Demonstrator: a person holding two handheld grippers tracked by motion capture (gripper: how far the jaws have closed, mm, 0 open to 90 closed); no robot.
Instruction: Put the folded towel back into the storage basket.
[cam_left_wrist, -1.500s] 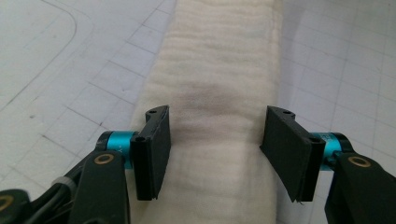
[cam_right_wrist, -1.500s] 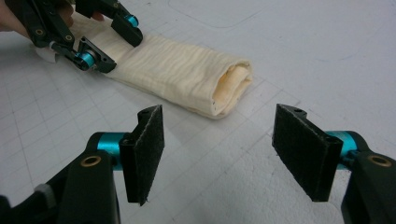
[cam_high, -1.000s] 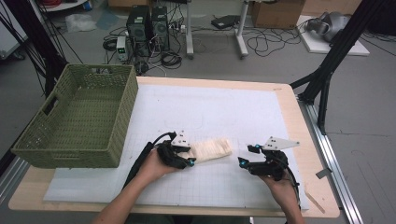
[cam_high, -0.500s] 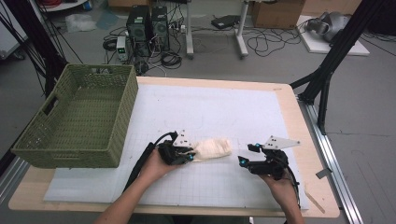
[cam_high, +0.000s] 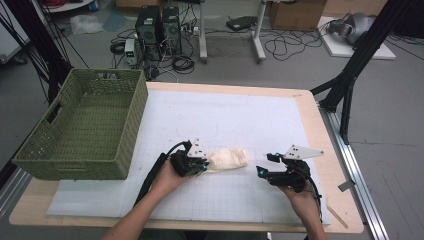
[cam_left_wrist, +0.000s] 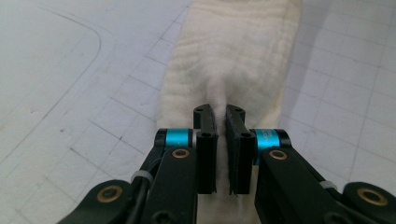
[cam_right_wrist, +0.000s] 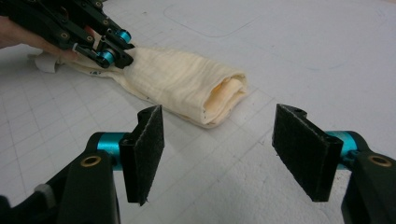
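So, standing here watching: the left gripper (cam_high: 199, 164) is clenched on one end of the rolled cream cloth (cam_high: 228, 158), which lies on the white grid mat (cam_high: 240, 117) a bit below the middle of the high view. In the left gripper view you can see the pads pinching up a small ridge of fabric at the bottom centre of the frame, with the rest of the roll running away toward the top.

The right gripper (cam_right_wrist: 217, 149) sits at the lower right of the high view, well apart from the cloth, jaws spread wide and nothing between them. From its own camera the open end of the roll is up in the middle of the frame, pointing roughly at it.

The green woven basket (cam_high: 80, 131) is over at the left edge of the table, hanging partly off the mat.

What could go wrong, in my opinion? That left pinch looks shallow. It seems to have only the outer layer or two, so if the cloth gets lifted from there, the roll may just unspool and flop open. Also, if the right claw comes in low, it could shove the loose end along the mat instead of catching it. Soft cloth bunches easily.
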